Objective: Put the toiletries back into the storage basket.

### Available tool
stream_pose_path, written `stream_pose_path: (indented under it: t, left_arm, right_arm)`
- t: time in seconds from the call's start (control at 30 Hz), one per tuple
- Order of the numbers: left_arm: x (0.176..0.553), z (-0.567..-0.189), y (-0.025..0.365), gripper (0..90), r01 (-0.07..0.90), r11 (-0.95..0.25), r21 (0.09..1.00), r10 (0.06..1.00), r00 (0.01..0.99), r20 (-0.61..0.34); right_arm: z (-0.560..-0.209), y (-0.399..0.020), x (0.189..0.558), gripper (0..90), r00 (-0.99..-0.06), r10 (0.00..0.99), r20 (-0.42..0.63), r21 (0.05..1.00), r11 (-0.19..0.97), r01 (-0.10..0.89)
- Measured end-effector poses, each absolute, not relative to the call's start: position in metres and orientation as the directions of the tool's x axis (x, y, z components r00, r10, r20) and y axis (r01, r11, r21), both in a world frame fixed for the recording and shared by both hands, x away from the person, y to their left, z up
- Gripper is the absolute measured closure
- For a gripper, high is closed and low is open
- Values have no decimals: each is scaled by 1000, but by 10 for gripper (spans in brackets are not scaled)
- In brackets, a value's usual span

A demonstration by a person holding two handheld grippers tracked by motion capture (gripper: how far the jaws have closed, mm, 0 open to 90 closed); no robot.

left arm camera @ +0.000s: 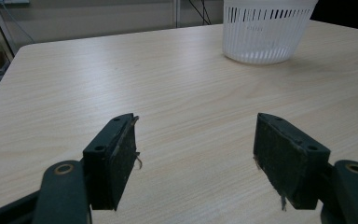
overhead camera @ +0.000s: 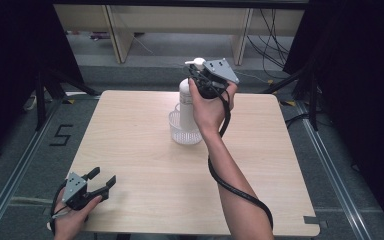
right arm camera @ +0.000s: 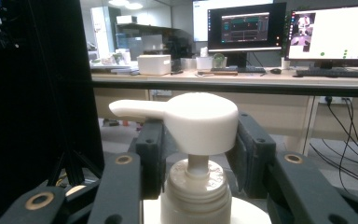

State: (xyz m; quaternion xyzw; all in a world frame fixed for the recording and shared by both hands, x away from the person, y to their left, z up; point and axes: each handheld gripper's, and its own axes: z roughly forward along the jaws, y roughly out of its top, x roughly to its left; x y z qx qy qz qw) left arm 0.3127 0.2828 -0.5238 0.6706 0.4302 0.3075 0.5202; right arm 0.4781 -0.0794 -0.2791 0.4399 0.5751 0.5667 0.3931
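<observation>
Upright white pump bottle (overhead camera: 186,102) standing in white slatted basket (overhead camera: 185,131) at table's (overhead camera: 145,165) far middle; right gripper (overhead camera: 204,82) clamped on its pump neck from above; left gripper (overhead camera: 101,181) wide, empty, well apart near front-left corner.

1. A light wooden table (overhead camera: 145,150) is sitting on grey floor (overhead camera: 20,150) — a black "5" (overhead camera: 60,135) is marked there.
2. Black curtains (overhead camera: 10,60) are hanging at both sides.
3. Beyond, a long desk (right arm camera: 261,80) is carrying lit monitors (right arm camera: 244,25) and a white box (right arm camera: 154,64) — cables (right arm camera: 342,135) are dangling beneath.
</observation>
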Motion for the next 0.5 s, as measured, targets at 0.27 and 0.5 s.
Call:
stream_pose_path:
  t: [0.27, 0.5]
  left_arm:
    - [313, -524, 283, 296, 257, -89, 962, 897, 441, -35]
    - [313, -524, 283, 296, 255, -91, 963, 896, 443, -33]
  right_arm:
    - [-279, -77, 481, 602, -307, 951, 49, 997, -29, 67]
    - [-280, -74, 484, 602, -309, 949, 55, 997, -34, 72]
